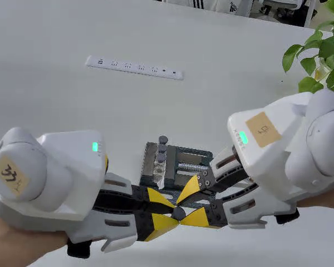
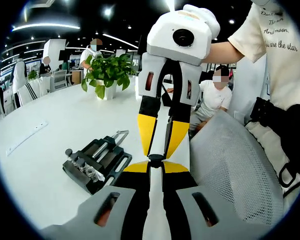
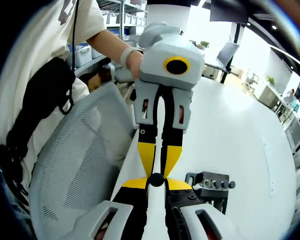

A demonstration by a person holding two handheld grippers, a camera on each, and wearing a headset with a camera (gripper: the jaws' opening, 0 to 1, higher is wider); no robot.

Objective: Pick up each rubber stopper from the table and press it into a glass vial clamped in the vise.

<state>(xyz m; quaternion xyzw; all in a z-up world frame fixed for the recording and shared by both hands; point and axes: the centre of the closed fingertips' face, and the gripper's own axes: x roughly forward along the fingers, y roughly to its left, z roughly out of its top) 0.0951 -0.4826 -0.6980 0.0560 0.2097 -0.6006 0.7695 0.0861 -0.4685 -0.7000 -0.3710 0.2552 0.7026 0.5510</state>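
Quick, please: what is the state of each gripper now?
Left gripper: closed on the rubber stopper.
Right gripper: closed on it too, tip to tip.

1 stopper (image 1: 178,213) gripped; 3 vials (image 1: 162,149) stoppered

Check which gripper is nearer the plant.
Right. The right gripper lies close by the plant; the left gripper lies opposite, past the rubber stopper both pinch.

The left claw (image 1: 170,213) and right claw (image 1: 188,207) are white, yellow-tipped.
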